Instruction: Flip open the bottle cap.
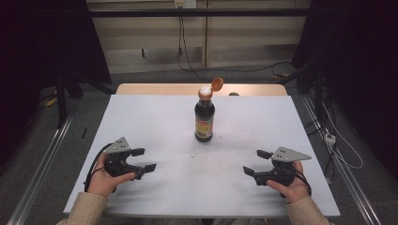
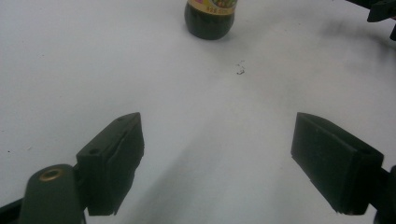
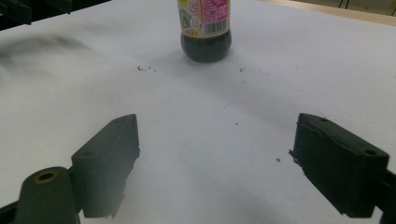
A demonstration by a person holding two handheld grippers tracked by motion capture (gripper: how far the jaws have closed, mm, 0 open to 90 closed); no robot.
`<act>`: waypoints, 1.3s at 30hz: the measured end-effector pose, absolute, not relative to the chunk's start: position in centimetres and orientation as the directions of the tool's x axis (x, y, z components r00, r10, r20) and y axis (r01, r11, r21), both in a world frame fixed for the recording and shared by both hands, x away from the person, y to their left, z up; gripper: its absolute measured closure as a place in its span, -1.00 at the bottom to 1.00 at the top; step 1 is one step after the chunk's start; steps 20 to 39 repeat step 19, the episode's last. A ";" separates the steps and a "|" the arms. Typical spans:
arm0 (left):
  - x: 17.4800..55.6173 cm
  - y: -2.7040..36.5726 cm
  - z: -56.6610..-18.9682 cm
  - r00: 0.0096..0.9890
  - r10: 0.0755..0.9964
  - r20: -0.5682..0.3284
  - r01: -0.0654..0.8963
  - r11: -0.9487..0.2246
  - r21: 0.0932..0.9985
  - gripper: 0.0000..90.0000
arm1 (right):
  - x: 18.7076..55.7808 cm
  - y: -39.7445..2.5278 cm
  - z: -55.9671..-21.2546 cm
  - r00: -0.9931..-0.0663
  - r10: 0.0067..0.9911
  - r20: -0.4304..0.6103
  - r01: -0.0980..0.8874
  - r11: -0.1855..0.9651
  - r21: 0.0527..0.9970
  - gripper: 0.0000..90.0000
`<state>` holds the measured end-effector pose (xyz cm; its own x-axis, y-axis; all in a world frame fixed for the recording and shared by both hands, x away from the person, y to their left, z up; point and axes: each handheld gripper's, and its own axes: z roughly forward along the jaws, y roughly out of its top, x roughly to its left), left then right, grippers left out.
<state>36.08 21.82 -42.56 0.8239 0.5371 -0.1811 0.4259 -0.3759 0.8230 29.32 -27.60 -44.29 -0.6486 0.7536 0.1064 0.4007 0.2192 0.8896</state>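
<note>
We judge nothing started: the bottle (image 1: pixel 204 117) stands with its cap (image 1: pixel 217 84) flipped open, both grippers' fingers (image 2: pixel 112 161) spread, empty, well short.

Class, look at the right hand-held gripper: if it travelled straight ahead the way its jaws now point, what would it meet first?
Most likely the dark sauce bottle, roughly in line ahead of the open right hand-held gripper. Bare white table lies between them, though depth is hard to judge.

dim room: white-topped desk (image 1: pixel 141 117), pale far wall (image 1: pixel 234 42) with dangling cables (image 1: pixel 180 47), grey floor (image 1: pixel 51 140), dark sides.
</note>
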 end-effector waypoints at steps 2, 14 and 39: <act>36.0 21.8 -42.5 0.824 0.539 -0.177 0.424 -0.377 0.824 -0.62 | 29.3 -27.6 -44.3 -0.647 0.755 0.101 0.398 0.222 0.890 -0.68; 35.9 21.9 -42.6 0.822 0.542 -0.174 0.424 -0.379 0.823 -0.63 | 29.2 -27.7 -44.4 -0.646 0.758 0.094 0.398 0.229 0.888 -0.68; 35.9 22.0 -42.6 0.820 0.545 -0.175 0.422 -0.370 0.828 -0.63 | 29.2 -27.7 -44.5 -0.643 0.761 0.081 0.397 0.241 0.886 -0.68</act>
